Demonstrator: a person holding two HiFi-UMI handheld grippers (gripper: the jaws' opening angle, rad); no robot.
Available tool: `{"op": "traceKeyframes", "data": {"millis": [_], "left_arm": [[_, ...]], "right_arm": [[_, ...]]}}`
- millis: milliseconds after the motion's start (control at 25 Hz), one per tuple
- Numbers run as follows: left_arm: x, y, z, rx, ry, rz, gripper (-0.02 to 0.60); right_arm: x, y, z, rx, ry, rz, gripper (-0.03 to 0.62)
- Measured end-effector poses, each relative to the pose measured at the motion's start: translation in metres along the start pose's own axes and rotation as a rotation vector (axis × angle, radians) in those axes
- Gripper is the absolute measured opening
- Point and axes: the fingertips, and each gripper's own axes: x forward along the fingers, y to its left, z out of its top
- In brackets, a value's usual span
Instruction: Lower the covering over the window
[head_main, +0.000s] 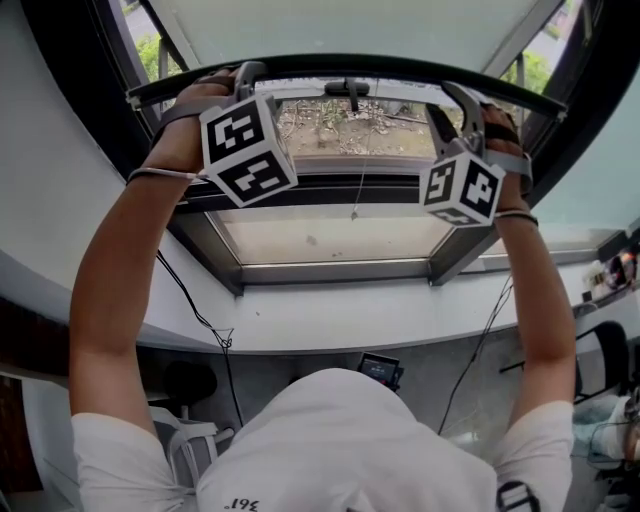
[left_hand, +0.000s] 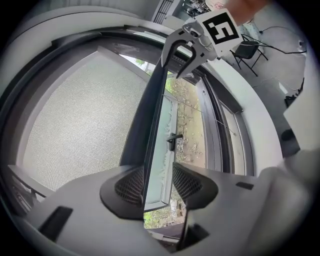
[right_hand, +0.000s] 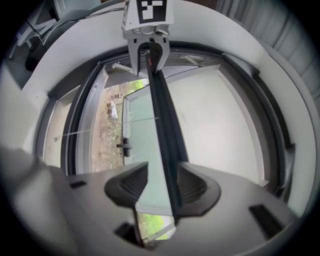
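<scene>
The fingers of the left gripper are closed on the bottom bar of the covering, one pad on each side of it, near the bar's left end. The fingers of the right gripper are set on the same bar near its right end. The dark side is against one pad and the pale face meets the other, so a pinch is read here as well, although that view is blurred. Both grippers are held overhead with the arms raised.

The bar is located high in the window, close to its upper edge. Above the bar, the mesh covering is already spread over the upper part of the opening. Below the bar, the glass is exposed, and the window handle, a thin hanging cord and the ground outside can be seen through the uncovered part.

The task is judged to be at an early stage. The grasp on the bar has been made with both grippers, but most of the opening is not yet covered. The bar is to be drawn down evenly at both ends, towards the lower edge of the window above the sill.
</scene>
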Motion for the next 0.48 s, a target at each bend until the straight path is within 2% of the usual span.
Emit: {"op": "traceKeyframes", "data": {"millis": [120, 280, 480], "left_arm": [[0.001, -0.003, 0.000, -0.003, -0.002, -0.002, 0.173], [0.004, -0.005, -0.001, -0.001, 0.000, -0.006, 0.173], [0.007, -0.009, -0.001, -0.004, 0.002, -0.018, 0.178]], "right_arm": [[0.012, -0.008, -0.014, -0.022, 0.044, -0.003, 0.183], [0.018, -0.001, -0.019, -0.046, 0.068, 0.023, 0.132], [0.021, 0.008, -0.024, -0.084, 0.103, 0.045, 0.131]]}}
